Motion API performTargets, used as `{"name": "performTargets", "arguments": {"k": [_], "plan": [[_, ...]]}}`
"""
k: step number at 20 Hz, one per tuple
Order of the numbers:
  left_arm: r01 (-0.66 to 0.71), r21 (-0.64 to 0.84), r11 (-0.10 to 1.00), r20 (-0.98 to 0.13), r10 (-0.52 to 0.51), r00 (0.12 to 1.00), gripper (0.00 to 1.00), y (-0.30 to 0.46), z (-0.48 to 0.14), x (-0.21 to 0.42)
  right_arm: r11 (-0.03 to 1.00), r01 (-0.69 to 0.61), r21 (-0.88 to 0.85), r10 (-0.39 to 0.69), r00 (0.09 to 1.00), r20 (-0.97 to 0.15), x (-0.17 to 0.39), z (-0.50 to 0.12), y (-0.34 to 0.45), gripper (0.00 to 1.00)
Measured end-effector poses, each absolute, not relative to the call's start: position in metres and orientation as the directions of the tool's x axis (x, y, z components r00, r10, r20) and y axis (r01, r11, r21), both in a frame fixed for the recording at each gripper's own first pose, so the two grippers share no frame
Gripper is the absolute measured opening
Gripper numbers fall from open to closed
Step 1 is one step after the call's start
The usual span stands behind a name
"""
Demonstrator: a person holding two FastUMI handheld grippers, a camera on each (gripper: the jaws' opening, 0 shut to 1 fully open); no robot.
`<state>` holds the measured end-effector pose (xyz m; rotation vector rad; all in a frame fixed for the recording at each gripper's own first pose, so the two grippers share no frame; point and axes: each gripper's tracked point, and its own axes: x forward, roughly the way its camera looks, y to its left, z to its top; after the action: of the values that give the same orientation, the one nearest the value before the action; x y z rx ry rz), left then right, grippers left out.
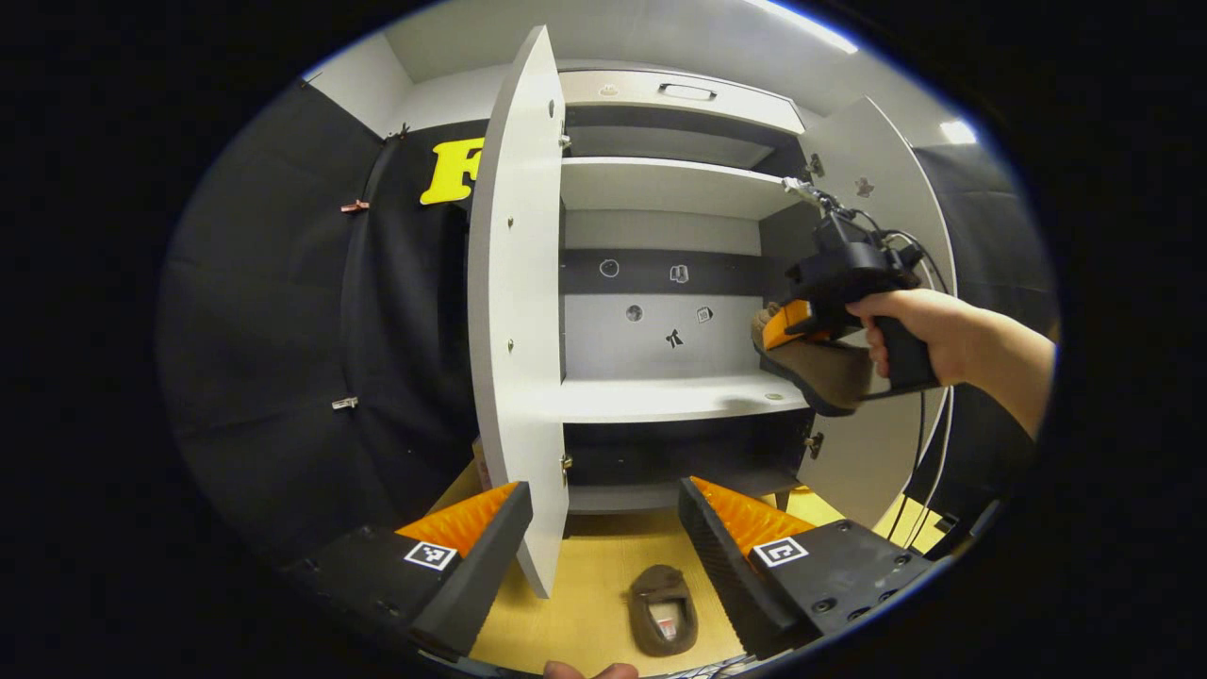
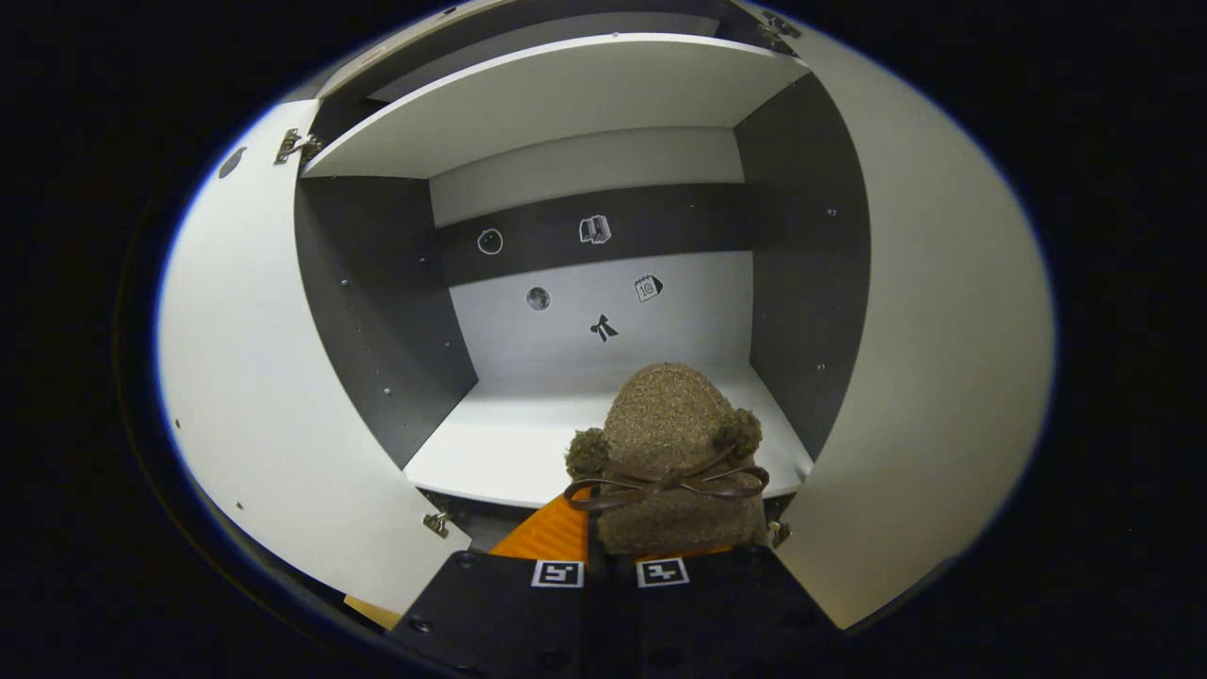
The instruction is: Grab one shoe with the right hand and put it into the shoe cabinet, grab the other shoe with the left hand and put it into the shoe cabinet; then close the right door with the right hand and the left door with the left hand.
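My right gripper point(image 2: 613, 552) is shut on a brown fuzzy shoe point(image 2: 671, 443) with a bow and pompoms, toe pointing into the shoe cabinet above its middle shelf point(image 2: 509, 443). In the left gripper view that same shoe point(image 1: 818, 372) hangs in the far gripper point(image 1: 790, 325) held by a hand, at the right end of the shelf point(image 1: 660, 396). The other brown shoe point(image 1: 663, 610) lies on the wooden floor, between the fingers of my left gripper point(image 1: 603, 556), which is open well above it. Both cabinet doors stand open: the left door point(image 1: 514, 311) and the right door point(image 1: 872, 170).
The left door's edge point(image 1: 542, 556) juts out close to my left gripper's left finger. The cabinet has an upper shelf point(image 1: 669, 184) and a dark bottom compartment point(image 1: 679, 457). In the right gripper view the doors point(image 2: 255, 396) flank the opening. Cables point(image 1: 929, 453) hang by the right door.
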<state>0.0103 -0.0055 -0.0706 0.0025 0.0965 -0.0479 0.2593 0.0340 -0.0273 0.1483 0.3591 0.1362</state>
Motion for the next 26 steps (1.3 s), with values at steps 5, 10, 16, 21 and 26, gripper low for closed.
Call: {"name": "performTargets", "arguments": {"k": [5, 10, 16, 21, 26], "plan": [[0.020, 0.013, 1.000, -0.103, -0.018, 0.994, 0.99, -0.012, -0.083, 0.020, 0.981, -0.098, 0.170, 0.147, 0.940, -0.309, 0.334, -0.033, 0.025, 0.06], [-0.014, 0.034, 0.999, -0.102, 0.018, 0.995, 0.98, -0.017, -0.092, 0.031, 0.978, -0.063, 0.198, 0.122, 0.945, -0.305, 0.404, -0.058, 0.013, 0.05], [-0.069, 0.043, 0.997, -0.137, 0.074, 0.988, 0.98, -0.021, -0.104, 0.039, 0.985, -0.060, 0.165, 0.113, 0.936, -0.334, 0.454, -0.094, 0.016, 0.06], [-0.088, 0.017, 0.996, -0.173, 0.090, 0.981, 0.98, -0.022, -0.115, 0.045, 0.983, -0.046, 0.178, 0.112, 0.917, -0.383, 0.465, -0.114, 0.021, 0.06], [-0.091, 0.014, 0.996, -0.172, 0.092, 0.981, 0.98, -0.019, -0.114, 0.050, 0.981, -0.044, 0.188, 0.119, 0.906, -0.407, 0.464, -0.120, 0.024, 0.13]]}}
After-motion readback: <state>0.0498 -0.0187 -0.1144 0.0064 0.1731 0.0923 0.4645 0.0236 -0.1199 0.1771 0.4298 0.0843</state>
